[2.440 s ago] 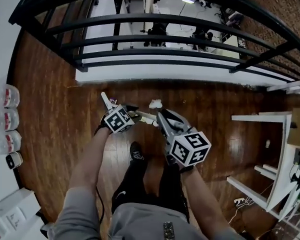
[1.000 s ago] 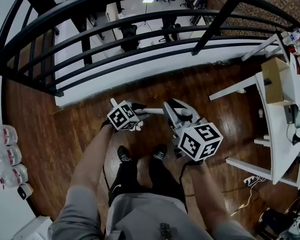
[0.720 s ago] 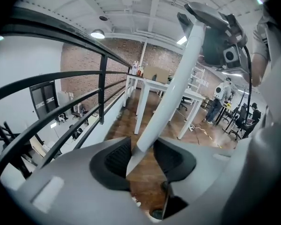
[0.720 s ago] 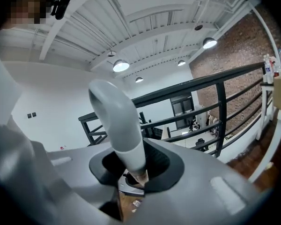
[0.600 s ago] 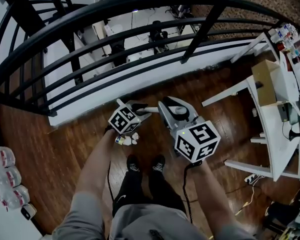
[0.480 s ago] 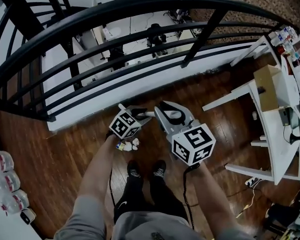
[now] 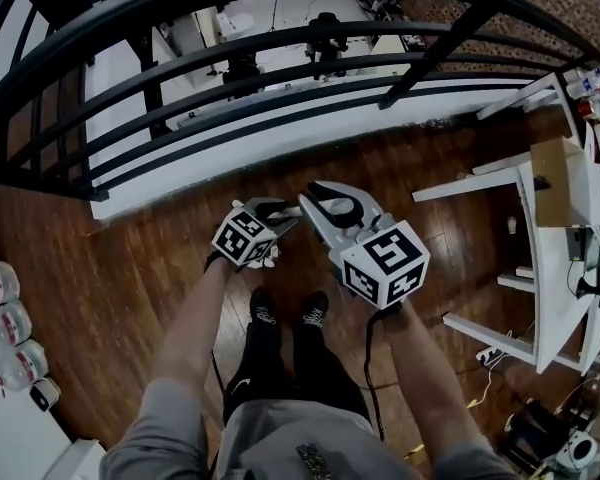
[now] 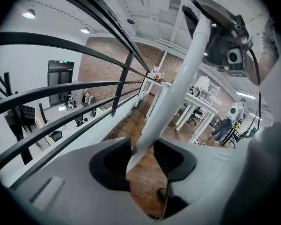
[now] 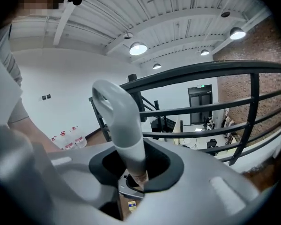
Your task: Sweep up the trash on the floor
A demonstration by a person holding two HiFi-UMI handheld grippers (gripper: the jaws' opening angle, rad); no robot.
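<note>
Two grippers are up in front of the person, over the dark wood floor (image 7: 120,268) of a mezzanine. L gripper (image 8: 143,157): jaws fairly wide, closed on a white pole (image 8: 178,88) that runs up & away to a grey cap. R gripper (image 9: 136,165): jaws narrower, clamped on a grey handle (image 9: 124,125) w/ loop end. As for trash, can't pick it out on the floor. Shoes (image 7: 263,310) are just below the grippers. Black railing (image 7: 280,43) w/ white ledge (image 7: 280,138) edges the floor ahead, w/ an office level lower down beyond it. White table (image 7: 562,288) w/ cardboard box (image 7: 558,178) at right; water bottles (image 7: 2,318) by the left wall. Brick wall (image 8: 103,71); round ceiling lamps (image 9: 137,48).
</note>
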